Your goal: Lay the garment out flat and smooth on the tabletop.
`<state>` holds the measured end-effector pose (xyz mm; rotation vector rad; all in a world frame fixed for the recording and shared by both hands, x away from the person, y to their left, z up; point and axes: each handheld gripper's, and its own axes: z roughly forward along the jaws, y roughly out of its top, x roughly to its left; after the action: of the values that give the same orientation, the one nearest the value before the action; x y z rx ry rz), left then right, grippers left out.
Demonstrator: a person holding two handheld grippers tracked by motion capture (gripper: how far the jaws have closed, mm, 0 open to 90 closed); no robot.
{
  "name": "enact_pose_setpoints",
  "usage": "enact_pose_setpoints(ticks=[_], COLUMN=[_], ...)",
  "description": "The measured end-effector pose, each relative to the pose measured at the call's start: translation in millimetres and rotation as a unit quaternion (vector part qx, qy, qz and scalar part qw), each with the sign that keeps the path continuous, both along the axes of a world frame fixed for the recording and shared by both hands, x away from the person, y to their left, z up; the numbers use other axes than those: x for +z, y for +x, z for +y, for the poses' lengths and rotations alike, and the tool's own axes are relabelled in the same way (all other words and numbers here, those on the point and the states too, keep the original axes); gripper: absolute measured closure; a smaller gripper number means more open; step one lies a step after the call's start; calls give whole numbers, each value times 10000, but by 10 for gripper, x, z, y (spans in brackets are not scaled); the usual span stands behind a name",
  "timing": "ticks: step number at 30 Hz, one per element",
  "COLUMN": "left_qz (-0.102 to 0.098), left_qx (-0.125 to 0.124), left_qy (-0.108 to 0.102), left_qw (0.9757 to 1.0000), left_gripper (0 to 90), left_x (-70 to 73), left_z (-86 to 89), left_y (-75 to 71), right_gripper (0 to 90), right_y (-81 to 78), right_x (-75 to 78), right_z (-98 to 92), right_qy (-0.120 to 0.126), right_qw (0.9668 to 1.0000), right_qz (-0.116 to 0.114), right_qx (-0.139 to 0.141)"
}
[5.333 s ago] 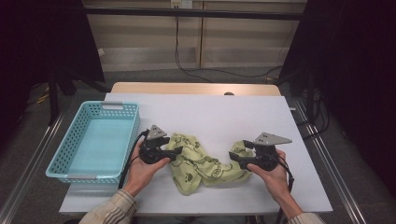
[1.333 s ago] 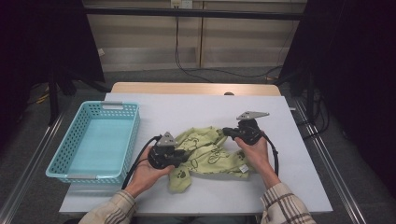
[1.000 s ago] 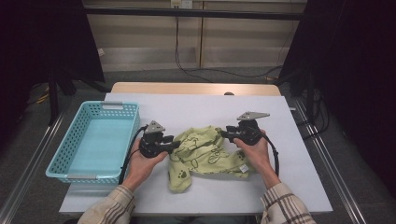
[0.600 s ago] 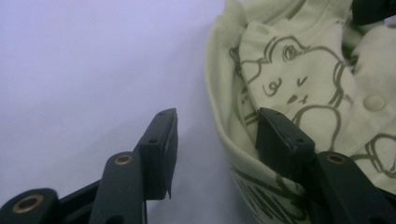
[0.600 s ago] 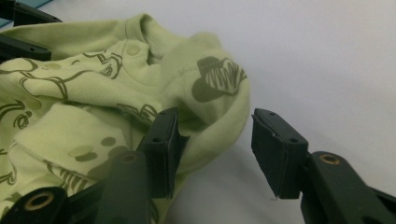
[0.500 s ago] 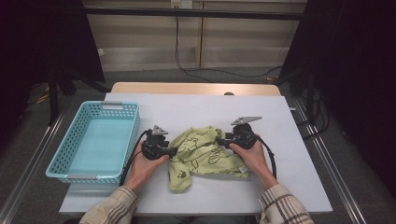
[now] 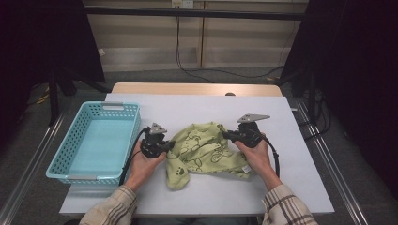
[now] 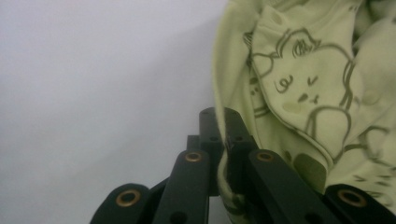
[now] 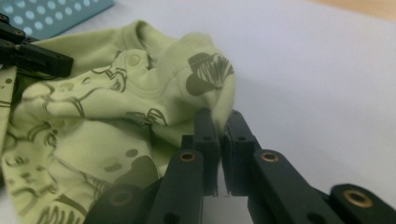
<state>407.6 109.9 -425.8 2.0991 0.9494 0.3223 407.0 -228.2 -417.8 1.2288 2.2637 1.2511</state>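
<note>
Now both the left gripper (image 7: 170, 146) and right gripper (image 7: 226, 135) have just clamped the green garment (image 7: 202, 152) on the white table (image 7: 300, 178)

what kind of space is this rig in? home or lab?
Most likely a lab or recording bay, not a home: a bare white table on a metal frame, dark curtains on both sides, loose cables along the back wall. On the table lie a green garment and a turquoise basket.

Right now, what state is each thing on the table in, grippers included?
Left gripper: shut on the garment's edge.
Right gripper: shut on a fold of the garment.
Green garment: crumpled, lying on the table, pinched at both sides.
Blue basket: upright, nothing inside.
</note>
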Motion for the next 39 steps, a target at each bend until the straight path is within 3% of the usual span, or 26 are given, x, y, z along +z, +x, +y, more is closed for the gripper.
enact_pose_setpoints(ticks=[4,6,7,9,14,15,16,18,19,20,21,22,23,25,29,31,39], left_qz=[-161,-228,-260,-322,-458,-493,-515,-557,-614,-644,-660,-675,-696,-747,-794,-749,-562], left_qx=[35,105,50,88,32,88,200,199,88,138,85,206,225,286,301,309,406], left_qy=[-182,-407,-341,-490,-546,-664,-929,-930,-768,-911,-831,-1160,-1169,-1356,-1405,-1389,-1226], left_qw=[9997,9989,9991,9982,9975,9965,9941,9939,9951,9937,9943,9907,9904,9875,9864,9870,9900], left_gripper=[892,892,892,892,892,892,892,892,892,892,892,892,892,892,892,891,886], left_x=[141,208,237,285,394,425,440,487,516,537,558,576,596,647,674,633,396], left_z=[73,92,108,87,77,60,21,1,17,-4,7,-24,-20,-5,-7,-30,-198], left_y=[22,24,27,14,29,31,32,40,54,58,64,53,52,50,79,110,306], right_gripper=[862,862,861,861,861,862,862,862,862,862,862,862,862,862,861,860,856], right_y=[-6,-14,-18,-32,-45,-45,-47,-53,-54,-55,-60,-59,-70,-93,-114,-89,254], right_x=[122,196,238,295,443,481,533,609,653,697,755,787,848,950,1095,1080,713], right_z=[-53,-84,-106,-125,-206,-228,-248,-268,-277,-289,-299,-305,-305,-298,-271,-269,-338], right_qy=[107,173,187,241,313,346,350,355,354,370,395,399,390,404,425,458,447], right_qw=[9997,9992,9988,9984,9965,9958,9952,9945,9939,9931,9925,9918,9911,9898,9868,9869,9906], right_qz=[-212,-336,-432,-489,-742,-810,-875,-943,-1004,-1080,-1115,-1174,-1234,-1340,-1546,-1529,-1170], right_qx=[-107,-130,-133,-153,-233,-251,-253,-281,-282,-286,-316,-302,-314,-265,-207,-228,-542])
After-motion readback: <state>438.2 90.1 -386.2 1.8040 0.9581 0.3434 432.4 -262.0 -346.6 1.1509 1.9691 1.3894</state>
